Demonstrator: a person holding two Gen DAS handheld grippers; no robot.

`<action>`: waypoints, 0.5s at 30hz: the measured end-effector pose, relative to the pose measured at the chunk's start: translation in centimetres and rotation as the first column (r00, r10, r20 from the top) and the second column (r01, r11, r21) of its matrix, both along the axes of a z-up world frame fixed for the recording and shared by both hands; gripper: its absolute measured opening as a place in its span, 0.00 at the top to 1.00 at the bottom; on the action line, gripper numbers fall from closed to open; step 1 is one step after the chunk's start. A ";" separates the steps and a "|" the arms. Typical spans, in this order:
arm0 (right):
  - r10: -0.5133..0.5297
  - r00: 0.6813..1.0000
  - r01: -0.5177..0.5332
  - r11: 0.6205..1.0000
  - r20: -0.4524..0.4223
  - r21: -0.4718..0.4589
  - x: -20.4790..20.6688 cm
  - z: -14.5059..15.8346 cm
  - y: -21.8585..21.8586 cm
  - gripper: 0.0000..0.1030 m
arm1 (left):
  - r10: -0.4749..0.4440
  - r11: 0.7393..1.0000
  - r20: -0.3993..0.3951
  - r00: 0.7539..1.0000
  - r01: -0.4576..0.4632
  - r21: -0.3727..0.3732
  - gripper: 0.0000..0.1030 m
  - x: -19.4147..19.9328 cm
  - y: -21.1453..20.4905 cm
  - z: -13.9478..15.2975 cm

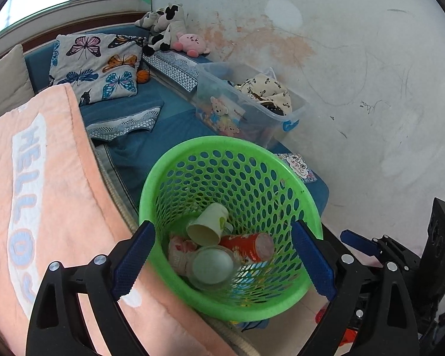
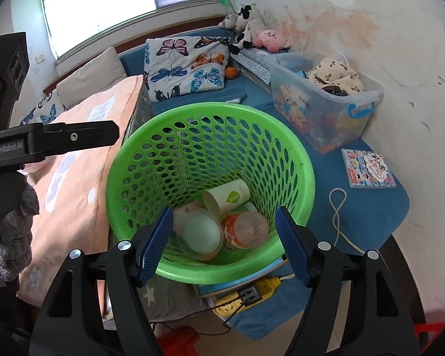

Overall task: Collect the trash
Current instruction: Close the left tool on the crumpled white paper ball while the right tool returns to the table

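Note:
A green perforated basket point(image 1: 231, 142) point(image 2: 210, 108) stands on the blue bed beside a peach blanket. Inside it lie a white paper cup point(image 1: 207, 225) point(image 2: 228, 197), an orange-labelled bottle point(image 1: 249, 246) point(image 2: 243, 231), a clear round container point(image 1: 212, 265) point(image 2: 200, 234) and a crumpled wrapper point(image 1: 178, 250). My left gripper point(image 1: 222, 225) hovers over the basket's mouth, open, with nothing between its blue pads. My right gripper point(image 2: 225, 210) hangs over the near rim, also open and holding nothing. Each gripper shows at the edge of the other's view.
The peach blanket point(image 1: 59, 192) lies left of the basket. A clear storage box point(image 2: 326, 103) with toys and cloth stands behind it by the stained wall. A booklet point(image 2: 368, 169), a white cord point(image 2: 336, 216) and a yellow power strip point(image 2: 246, 296) lie nearby.

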State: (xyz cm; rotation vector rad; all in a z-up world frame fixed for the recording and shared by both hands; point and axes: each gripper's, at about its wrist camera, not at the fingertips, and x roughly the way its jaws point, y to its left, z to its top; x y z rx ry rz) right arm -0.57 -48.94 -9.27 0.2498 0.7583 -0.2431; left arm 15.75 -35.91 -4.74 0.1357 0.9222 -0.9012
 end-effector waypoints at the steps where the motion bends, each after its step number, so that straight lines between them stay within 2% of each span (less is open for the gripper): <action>1: 0.003 1.000 -0.003 1.000 0.002 -0.002 0.0 0.1 0.1 0.31 | 0.001 1.000 0.005 1.000 -0.001 0.000 0.13 -0.1 0.3 0.1; 8: 0.050 0.998 -0.050 0.999 0.024 -0.008 0.4 0.9 2.0 0.29 | 0.056 0.998 0.061 0.997 -0.056 0.000 0.13 -1.0 4.3 1.5; 15: 0.127 0.991 -0.126 0.992 0.042 -0.019 1.7 1.8 5.1 0.26 | 0.150 0.988 0.094 0.984 -0.151 0.007 0.13 -1.6 10.9 2.3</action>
